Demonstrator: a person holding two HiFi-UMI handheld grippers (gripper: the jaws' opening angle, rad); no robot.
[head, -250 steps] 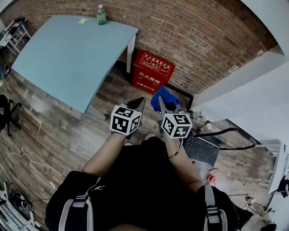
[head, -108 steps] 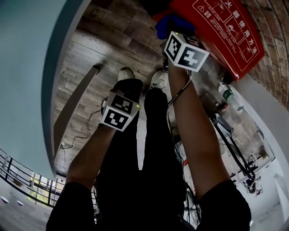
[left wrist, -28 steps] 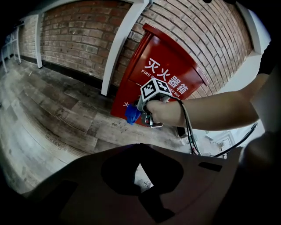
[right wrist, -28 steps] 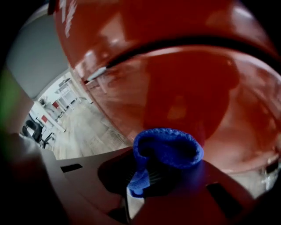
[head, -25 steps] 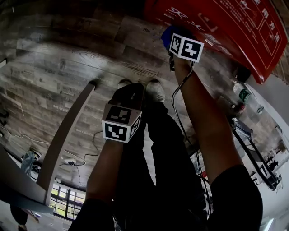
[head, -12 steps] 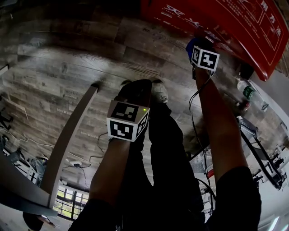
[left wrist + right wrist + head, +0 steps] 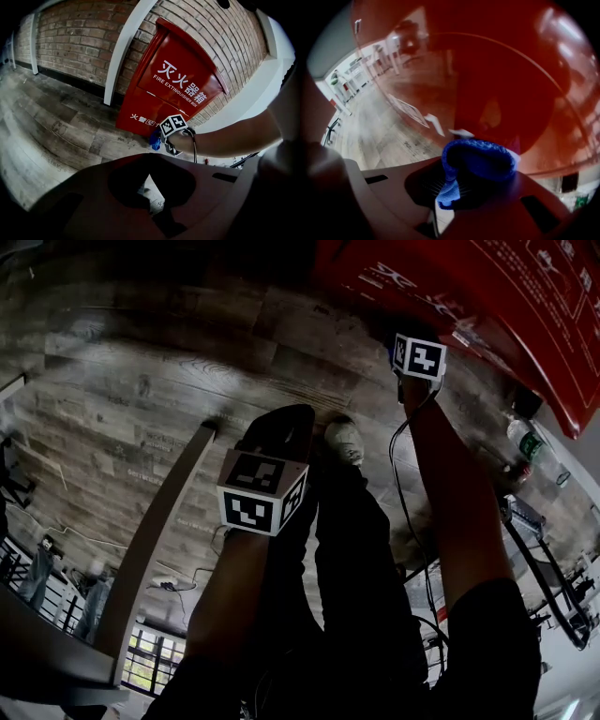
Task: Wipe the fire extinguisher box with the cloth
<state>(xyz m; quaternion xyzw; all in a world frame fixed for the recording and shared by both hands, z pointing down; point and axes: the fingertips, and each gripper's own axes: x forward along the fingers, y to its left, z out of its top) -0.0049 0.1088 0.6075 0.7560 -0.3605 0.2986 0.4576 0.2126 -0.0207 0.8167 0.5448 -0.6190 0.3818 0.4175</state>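
The right tongs (image 7: 457, 197) are clenched on a bunched blue cloth (image 7: 480, 159), which sits against the glossy red front of the fire extinguisher box (image 7: 497, 70) (the room is mirrored in its surface). The left tongs (image 7: 149, 164) are closed together with nothing between them. They hang over the wooden floor (image 7: 51, 136), well apart from the box, which stands against a brick wall (image 7: 79, 37).

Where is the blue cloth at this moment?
The blue cloth is clamped in the right gripper, at the bottom edge of the red fire extinguisher box, close to the wooden floor.
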